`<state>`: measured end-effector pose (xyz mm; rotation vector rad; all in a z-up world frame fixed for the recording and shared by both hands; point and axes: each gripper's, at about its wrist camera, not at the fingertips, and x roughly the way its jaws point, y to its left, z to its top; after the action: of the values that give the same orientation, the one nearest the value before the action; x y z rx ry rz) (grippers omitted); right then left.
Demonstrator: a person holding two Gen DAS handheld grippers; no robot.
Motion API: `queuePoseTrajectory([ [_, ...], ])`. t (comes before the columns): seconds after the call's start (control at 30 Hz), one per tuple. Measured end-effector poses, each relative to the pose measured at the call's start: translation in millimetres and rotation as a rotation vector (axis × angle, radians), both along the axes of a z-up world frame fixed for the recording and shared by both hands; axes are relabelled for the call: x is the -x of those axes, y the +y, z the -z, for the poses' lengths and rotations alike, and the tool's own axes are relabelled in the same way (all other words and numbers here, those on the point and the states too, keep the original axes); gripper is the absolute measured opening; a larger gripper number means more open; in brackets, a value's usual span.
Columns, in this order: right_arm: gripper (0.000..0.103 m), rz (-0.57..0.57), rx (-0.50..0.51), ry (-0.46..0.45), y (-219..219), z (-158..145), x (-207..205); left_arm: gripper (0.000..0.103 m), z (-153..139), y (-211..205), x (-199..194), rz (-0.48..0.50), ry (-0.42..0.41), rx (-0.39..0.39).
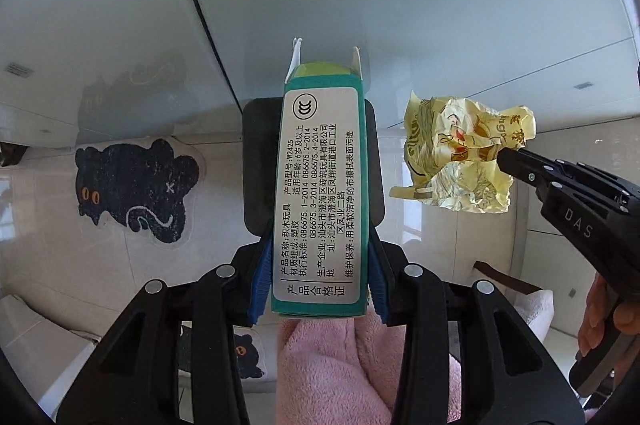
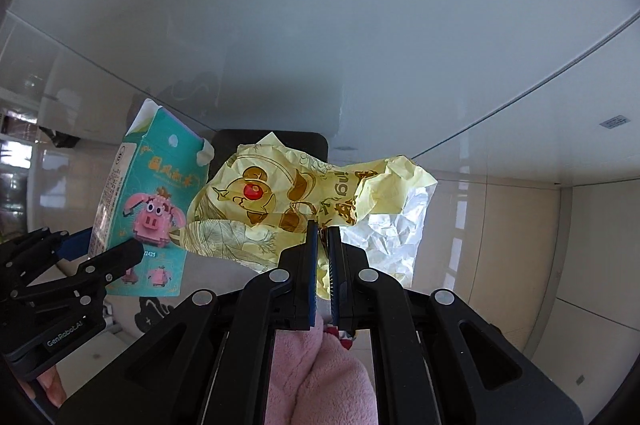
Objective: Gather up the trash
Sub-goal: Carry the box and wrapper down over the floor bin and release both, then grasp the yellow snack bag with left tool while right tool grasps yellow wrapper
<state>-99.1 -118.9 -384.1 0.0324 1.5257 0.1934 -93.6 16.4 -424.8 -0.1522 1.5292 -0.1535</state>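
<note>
My left gripper (image 1: 320, 225) is shut on a teal toy carton (image 1: 320, 197) and holds it upright in the air, its white label facing the camera and its top flaps open. In the right wrist view the carton (image 2: 148, 201) shows a pink pig picture, with the left gripper (image 2: 100, 251) clamped on it at the left. My right gripper (image 2: 323, 229) is shut on a crumpled yellow food wrapper (image 2: 304, 201) with a foil lining. In the left wrist view the wrapper (image 1: 460, 161) hangs right of the carton, pinched by the right gripper (image 1: 504, 157).
A dark square-topped object (image 1: 256, 165) stands behind the carton. Black cat-shaped mats (image 1: 136, 189) lie on the pale tiled floor. A white glossy cabinet front (image 1: 360, 5) fills the background. A pink fleece sleeve (image 1: 340, 369) shows below each gripper. A white rounded object (image 1: 460, 245) stands at the right.
</note>
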Motion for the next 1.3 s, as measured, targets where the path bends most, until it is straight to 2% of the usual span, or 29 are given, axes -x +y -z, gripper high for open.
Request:
queuePoseTrajectory([
  [0.03,0.006,0.002,0.006,0.012,1,8,-3,0.039,5,-2,-4,0.004,0.005,0.001],
  [0.2,0.006,0.024,-0.004,0.067,6,33,-15,0.067,13,1,-19,0.010,0.004,0.013],
  [0.27,0.006,0.033,-0.012,0.083,10,39,-19,0.071,13,2,-22,0.019,0.002,0.003],
  [0.4,0.009,0.040,-0.048,0.100,30,46,-18,0.076,12,11,-20,0.031,0.004,-0.055],
  [0.57,0.012,0.024,-0.121,0.154,48,60,-21,0.077,8,38,-18,-0.021,0.029,-0.077],
  [0.63,0.024,0.016,-0.133,0.151,53,58,-23,0.077,5,47,-15,-0.043,0.027,-0.083],
  [0.67,0.039,0.017,-0.144,0.151,53,56,-23,0.077,3,51,-15,-0.053,0.026,-0.087],
  [0.7,0.046,0.021,-0.153,0.144,53,52,-24,0.077,0,54,-13,-0.063,0.026,-0.089],
  [0.77,0.045,0.019,-0.151,0.131,49,45,-26,0.077,-4,60,-11,-0.085,0.025,-0.087],
  [0.83,0.045,0.022,-0.155,0.123,44,35,-25,0.077,-16,62,-8,-0.098,0.015,-0.082],
  [0.93,0.056,0.018,-0.158,0.070,34,4,-20,0.080,-43,61,-2,-0.109,-0.033,-0.072],
  [0.97,0.060,0.019,-0.160,0.044,27,-10,-17,0.081,-55,59,0,-0.109,-0.055,-0.069],
  [1.17,0.068,0.063,-0.209,-0.104,-23,-108,-6,0.084,-146,38,12,-0.079,-0.214,-0.022],
  [1.3,0.069,0.088,-0.237,-0.216,-54,-177,-3,0.084,-205,21,13,-0.032,-0.329,0.007],
])
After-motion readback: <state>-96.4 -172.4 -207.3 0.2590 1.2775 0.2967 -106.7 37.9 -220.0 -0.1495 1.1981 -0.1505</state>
